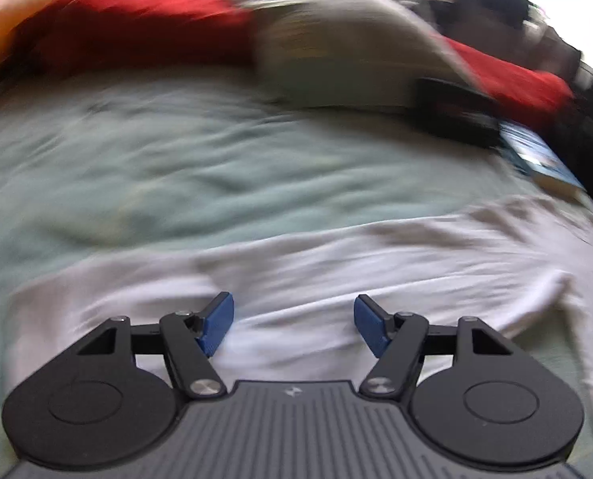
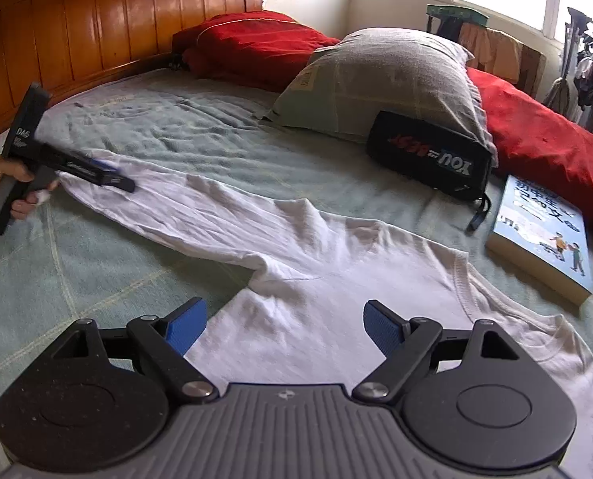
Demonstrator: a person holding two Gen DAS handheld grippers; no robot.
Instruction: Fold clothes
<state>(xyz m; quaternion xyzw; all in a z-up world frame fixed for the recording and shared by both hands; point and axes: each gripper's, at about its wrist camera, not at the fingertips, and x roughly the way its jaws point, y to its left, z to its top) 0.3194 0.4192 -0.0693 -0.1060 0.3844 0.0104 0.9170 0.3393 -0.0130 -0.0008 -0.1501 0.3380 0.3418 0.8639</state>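
My left gripper (image 1: 294, 325) and right gripper (image 2: 284, 329) both stand open, ribbed blue pads apart, gripping nothing. The shirt (image 2: 296, 247) (white, soft knit, creased) lies spread on the bed (image 2: 176, 135), beneath both.

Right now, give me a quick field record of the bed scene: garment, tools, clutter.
garment: white t-shirt, spread but wrinkled on the green bedsheet
left tool: open, over the shirt, nothing between the fingers
right tool: open, over the shirt, nothing gripped
clutter: black pouch against the grey pillow; book beside the shirt's collar
far side: red bedding, wooden headboard
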